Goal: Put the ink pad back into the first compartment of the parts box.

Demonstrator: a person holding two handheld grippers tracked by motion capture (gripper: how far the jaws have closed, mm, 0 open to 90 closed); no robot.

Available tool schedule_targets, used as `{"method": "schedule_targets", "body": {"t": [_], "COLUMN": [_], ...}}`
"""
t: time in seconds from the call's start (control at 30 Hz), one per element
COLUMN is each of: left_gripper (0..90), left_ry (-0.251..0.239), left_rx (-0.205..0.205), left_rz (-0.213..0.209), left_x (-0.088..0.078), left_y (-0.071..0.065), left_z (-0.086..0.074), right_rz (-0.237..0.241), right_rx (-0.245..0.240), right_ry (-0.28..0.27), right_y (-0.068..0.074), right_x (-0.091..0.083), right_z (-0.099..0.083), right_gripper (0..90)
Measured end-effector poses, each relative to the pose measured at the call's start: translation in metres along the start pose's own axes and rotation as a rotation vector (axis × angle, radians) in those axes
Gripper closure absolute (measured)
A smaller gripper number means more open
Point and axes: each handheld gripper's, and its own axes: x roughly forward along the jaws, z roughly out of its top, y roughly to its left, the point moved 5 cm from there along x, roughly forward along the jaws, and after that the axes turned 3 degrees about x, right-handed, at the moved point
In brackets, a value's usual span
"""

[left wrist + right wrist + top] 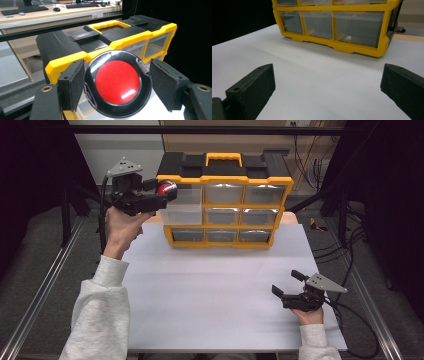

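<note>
We see our left gripper (159, 195) clamped on a round red-and-black disc (117, 83), held up at the top-left corner of the yellow-and-black drawer organizer (225, 200). Our right gripper (289, 283), jaws wide apart and empty, rests on the white tabletop (215, 290) in front of the organizer. Behind the organizer stands a desk with keyboards (23, 9).

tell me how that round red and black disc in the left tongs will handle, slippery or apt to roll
The disc looks glossy, with a highlight on its red face, so it may slip if the left tongs loosen. Its round rim suggests it would roll if set on edge. It seems rigid: the pads press its sides without visibly denting it.
</note>
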Motion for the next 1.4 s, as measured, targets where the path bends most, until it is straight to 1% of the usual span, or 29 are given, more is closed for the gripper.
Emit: {"method": "schedule_targets", "body": {"t": [0.07, 0.1, 0.13, 0.17, 0.2, 0.23, 0.4, 0.47, 0.53, 0.6, 0.67, 0.7, 0.8, 0.93, 1.07, 1.1, 1.13, 1.27, 1.4], "left_gripper": [29.9, 29.9, 29.9, 29.9, 29.9, 29.9, 29.9, 29.9, 29.9, 29.9, 29.9, 29.9, 29.9, 29.9, 29.9, 29.9, 29.9, 29.9, 29.9], "left_ry": [0.006, 0.0, 0.01, 0.013, 0.008, 0.018, 0.039, 0.047, 0.057, 0.059, 0.061, 0.06, 0.069, 0.073, 0.086, 0.082, 0.09, 0.094, 0.107], "left_rx": [0.001, 0.008, 0.0, 0.0, 0.006, -0.005, -0.002, -0.005, -0.005, -0.013, -0.011, -0.016, -0.005, -0.009, -0.003, -0.01, -0.007, -0.009, -0.019], "left_rz": [0.006, 0.01, 0.008, 0.01, 0.015, 0.013, 0.022, 0.023, 0.032, 0.033, 0.035, 0.035, 0.035, 0.035, 0.038, 0.039, 0.041, 0.043, 0.048], "left_x": [0.003, 0.004, 0.006, 0.007, 0.01, 0.011, 0.022, 0.026, 0.029, 0.032, 0.035, 0.036, 0.039, 0.044, 0.047, 0.048, 0.049, 0.051, 0.053], "left_y": [0.001, 0.002, 0.002, 0.003, 0.004, 0.003, 0.005, 0.007, 0.009, 0.01, 0.011, 0.011, 0.011, 0.011, 0.013, 0.013, 0.014, 0.016, 0.021], "left_z": [0.001, 0.003, 0.003, 0.003, 0.003, 0.003, 0.001, 0.001, 0.0, 0.0, 0.0, 0.0, -0.001, -0.003, -0.005, -0.005, -0.006, -0.008, -0.012], "right_rz": [0.0, 0.0, 0.001, 0.001, 0.001, 0.0, 0.001, 0.0, 0.0, 0.001, 0.001, 0.001, -0.001, 0.001, 0.0, 0.0, 0.0, 0.0, 0.0], "right_rx": [0.0, 0.0, -0.001, 0.003, 0.003, 0.002, 0.002, -0.005, -0.006, -0.006, -0.006, -0.006, -0.006, -0.005, -0.006, -0.006, -0.006, -0.006, -0.007], "right_ry": [0.0, 0.0, 0.0, 0.0, 0.0, 0.0, 0.001, 0.0, 0.0, 0.001, 0.004, 0.004, 0.005, 0.004, 0.005, 0.005, 0.005, 0.005, 0.005], "right_y": [0.0, 0.0, 0.0, 0.0, 0.0, 0.0, 0.0, 0.0, 0.0, 0.0, 0.0, 0.0, 0.0, 0.0, 0.0, 0.0, 0.0, 0.0, 0.0], "right_x": [0.0, 0.0, 0.0, 0.0, 0.0, 0.0, 0.0, 0.0, 0.0, 0.0, 0.001, 0.001, 0.001, 0.0, 0.001, 0.001, 0.001, 0.001, 0.001], "right_z": [0.0, 0.0, 0.0, 0.0, 0.0, 0.0, 0.0, 0.0, 0.0, 0.0, -0.001, -0.001, -0.001, 0.0, -0.001, -0.001, -0.001, -0.001, -0.001], "right_gripper": [0.3, 0.3, 0.3, 0.3, 0.3, 0.3, 0.3, 0.3, 0.3, 0.3, 0.3, 0.3, 0.3, 0.3, 0.3, 0.3, 0.3, 0.3, 0.3]}}
